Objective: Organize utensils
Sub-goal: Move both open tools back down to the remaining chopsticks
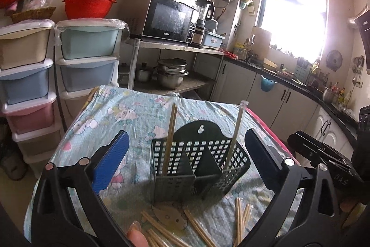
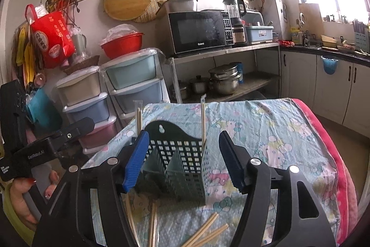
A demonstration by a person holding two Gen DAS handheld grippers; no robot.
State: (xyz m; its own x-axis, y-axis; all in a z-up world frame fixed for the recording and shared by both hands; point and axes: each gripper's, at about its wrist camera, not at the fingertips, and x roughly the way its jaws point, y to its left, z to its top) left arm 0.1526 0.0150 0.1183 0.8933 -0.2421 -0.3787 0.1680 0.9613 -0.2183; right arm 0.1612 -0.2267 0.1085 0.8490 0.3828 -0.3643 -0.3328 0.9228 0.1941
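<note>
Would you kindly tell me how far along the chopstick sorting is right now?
Done: two wrapped chopstick pairs stand upright in the outer compartments of the dark holder. In hand: nothing; left gripper and right gripper both stand open and empty. Left: loose chopsticks lying on the tablecloth in front of the holder.

Black claw (image 1: 185,149) — blue pads (image 1: 111,161), perhaps ribbed

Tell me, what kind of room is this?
It looks like a home kitchen. There is a microwave on a metal shelf, cooking pots stacked underneath, and a counter with cupboards below a window.
</note>
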